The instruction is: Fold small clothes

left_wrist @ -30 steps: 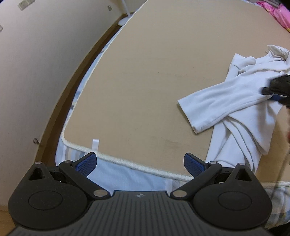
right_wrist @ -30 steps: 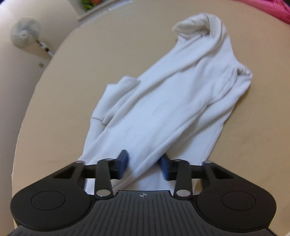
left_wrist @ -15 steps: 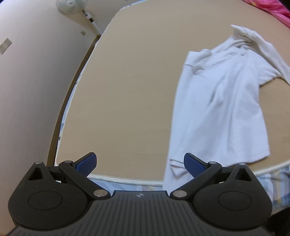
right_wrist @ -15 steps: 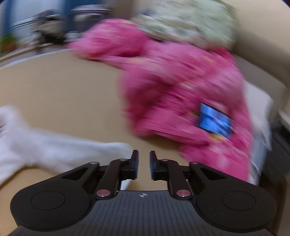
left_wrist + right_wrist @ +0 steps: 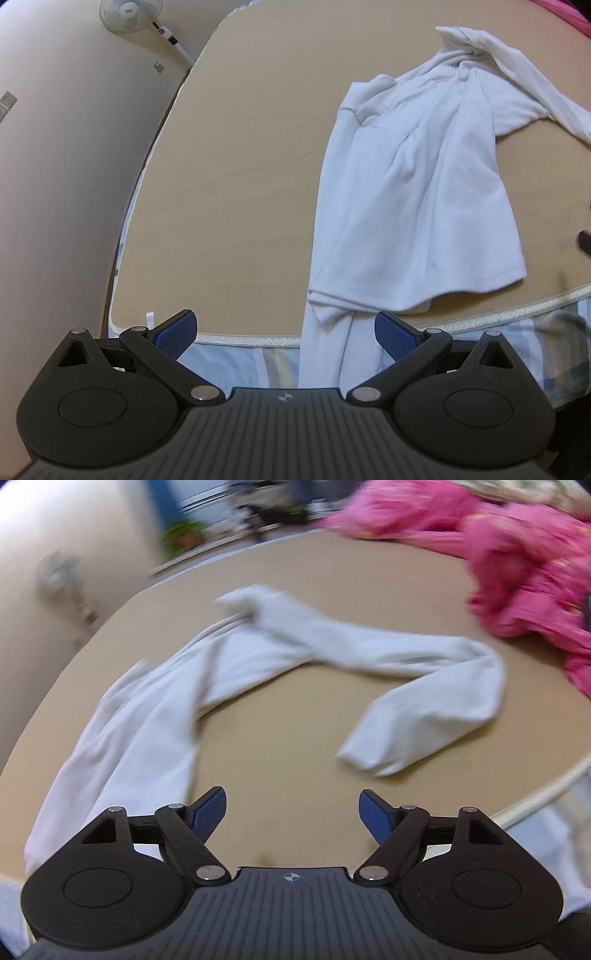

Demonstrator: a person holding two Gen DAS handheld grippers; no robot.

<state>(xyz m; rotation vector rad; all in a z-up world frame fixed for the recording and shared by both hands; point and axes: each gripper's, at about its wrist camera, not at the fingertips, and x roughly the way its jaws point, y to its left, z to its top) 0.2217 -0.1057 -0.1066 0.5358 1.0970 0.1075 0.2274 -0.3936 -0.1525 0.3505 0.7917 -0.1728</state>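
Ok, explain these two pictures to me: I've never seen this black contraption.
There is no robot: a person holds a two-finger gripper in each hand, with a camera on each looking along its blue pads. One picture is from the left gripper, the other from the right gripper. Both show a tan mat carrying a white long-sleeved shirt; one sleeve hangs off the near edge. Pink bedding lies at the far right. Nothing is held: both pairs of jaws are open, and the right ones have just been opening with nothing between them.
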